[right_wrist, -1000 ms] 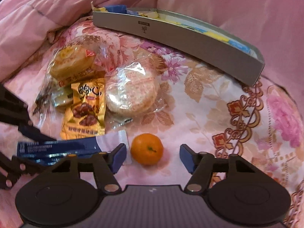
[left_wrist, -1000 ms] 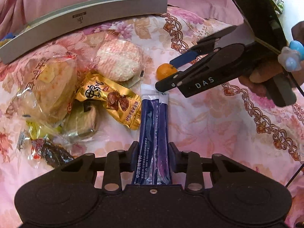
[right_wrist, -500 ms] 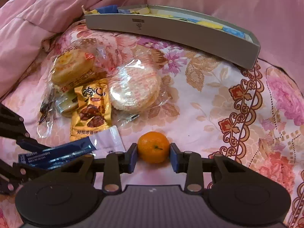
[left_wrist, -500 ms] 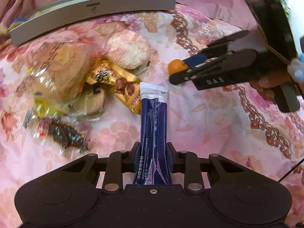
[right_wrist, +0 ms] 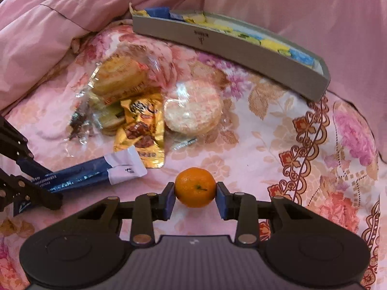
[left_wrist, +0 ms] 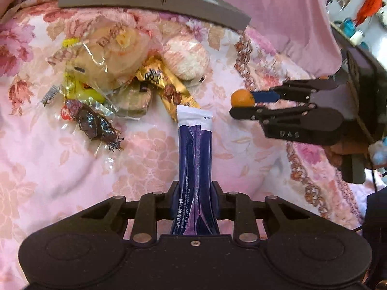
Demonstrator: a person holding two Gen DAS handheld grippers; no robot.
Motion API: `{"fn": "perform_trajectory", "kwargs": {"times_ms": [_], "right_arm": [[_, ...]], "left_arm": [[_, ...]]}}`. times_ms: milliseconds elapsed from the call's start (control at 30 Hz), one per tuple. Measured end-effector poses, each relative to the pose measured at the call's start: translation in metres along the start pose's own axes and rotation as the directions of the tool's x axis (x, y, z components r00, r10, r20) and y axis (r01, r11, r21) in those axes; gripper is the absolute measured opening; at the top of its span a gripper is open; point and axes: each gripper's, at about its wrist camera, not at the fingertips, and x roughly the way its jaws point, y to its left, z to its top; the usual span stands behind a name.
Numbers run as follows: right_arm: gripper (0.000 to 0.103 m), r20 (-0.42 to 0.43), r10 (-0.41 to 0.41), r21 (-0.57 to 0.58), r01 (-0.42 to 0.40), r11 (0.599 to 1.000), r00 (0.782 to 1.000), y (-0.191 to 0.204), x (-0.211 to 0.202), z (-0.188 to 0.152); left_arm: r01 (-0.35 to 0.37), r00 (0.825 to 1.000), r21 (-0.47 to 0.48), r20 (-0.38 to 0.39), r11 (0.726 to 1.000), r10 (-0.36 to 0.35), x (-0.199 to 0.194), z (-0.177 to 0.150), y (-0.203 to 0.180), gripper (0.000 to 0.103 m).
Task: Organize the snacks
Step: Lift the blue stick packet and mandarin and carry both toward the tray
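My left gripper [left_wrist: 195,194] is shut on a long dark-blue sachet [left_wrist: 195,159] with a white top, held just above the floral bedspread. My right gripper [right_wrist: 195,193] is shut on a small orange [right_wrist: 195,186], its blue pads pressing both sides. In the left wrist view the right gripper [left_wrist: 239,104] reaches in from the right with the orange [left_wrist: 241,97] at its tip. The sachet [right_wrist: 96,172] and the left gripper's fingers [right_wrist: 29,188] show at the left of the right wrist view. A grey box [right_wrist: 232,46] holding blue and yellow packets lies at the back.
A heap of wrapped snacks lies on the bedspread: a golden packet [right_wrist: 141,130], a round rice cracker [right_wrist: 193,111], a bagged yellow pastry [right_wrist: 121,77], a dark sweet [left_wrist: 94,123]. A pink quilt [right_wrist: 60,24] is bunched behind and at the left.
My right gripper closed on the orange and raised it off the bedspread. My left gripper rolled and lifted the sachet away from the snack heap, toward the grey box.
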Motion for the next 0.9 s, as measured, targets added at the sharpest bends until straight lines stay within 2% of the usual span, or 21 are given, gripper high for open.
{"fn": "perform_trajectory", "kwargs": {"times_ms": [233,467,733,900], "right_arm": [[0.039,0.017,-0.034,-0.016,0.034,0.999,0.999,0.01,-0.01,0.004],[0.04,0.097,-0.072,0.005,0.072,0.997,0.993,0.004,-0.024,0.026],[0.04,0.229,-0.12,0.069,0.107,0.992,0.966,-0.017,-0.038,0.069],[0.04,0.309,-0.16,0.104,0.134,0.986,0.937,-0.036,-0.036,0.103]], "left_arm": [[0.014,0.994,0.033,0.109,0.999,-0.017,-0.025,0.001,-0.001,0.028],[0.028,0.976,0.039,0.216,0.999,-0.036,-0.042,0.025,-0.006,0.028],[-0.057,0.939,0.035,0.342,0.998,0.042,-0.053,0.089,-0.014,0.028],[-0.133,0.909,0.015,0.4,0.991,0.116,-0.054,0.144,-0.013,0.028]]}}
